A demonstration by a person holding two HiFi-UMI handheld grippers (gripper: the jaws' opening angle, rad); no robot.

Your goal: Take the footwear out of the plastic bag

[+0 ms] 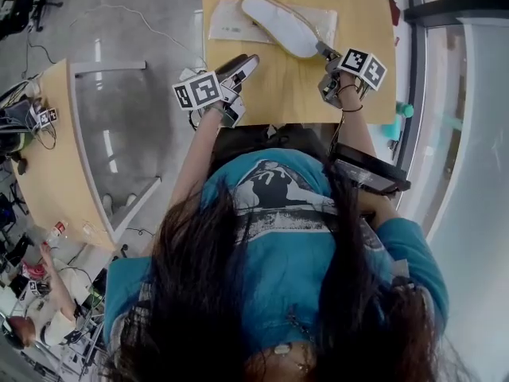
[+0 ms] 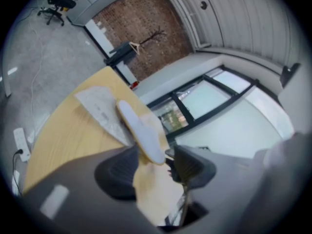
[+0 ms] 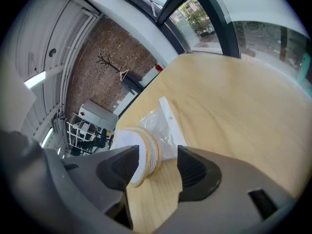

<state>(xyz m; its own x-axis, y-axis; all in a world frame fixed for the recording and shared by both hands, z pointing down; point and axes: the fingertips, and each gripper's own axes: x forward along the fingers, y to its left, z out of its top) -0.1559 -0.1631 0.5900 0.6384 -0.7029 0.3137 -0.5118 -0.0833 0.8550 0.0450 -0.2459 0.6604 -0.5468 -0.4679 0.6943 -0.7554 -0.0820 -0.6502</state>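
A white slipper [image 1: 278, 24] with a tan edge lies sole up on the wooden table [image 1: 278, 94], partly on a flat clear plastic bag [image 1: 231, 21]. My right gripper [image 1: 324, 52] stands open at the slipper's near end. In the right gripper view the slipper's end [image 3: 146, 155] sits just ahead of the gap between the open jaws of that gripper [image 3: 156, 167], with the bag [image 3: 163, 126] behind it. My left gripper [image 1: 242, 64] hovers over the table's left edge, open and empty. In the left gripper view the slipper [image 2: 139, 130] and bag [image 2: 100, 108] lie beyond the jaws of that gripper [image 2: 153, 167].
A curved second desk [image 1: 56, 157] stands to the left with cables and gear on it. A dark tablet-like device [image 1: 370, 173] sits by the person's right arm. A teal object [image 1: 402, 116] lies near the window frame at right. A power strip [image 2: 19, 143] lies on the floor.
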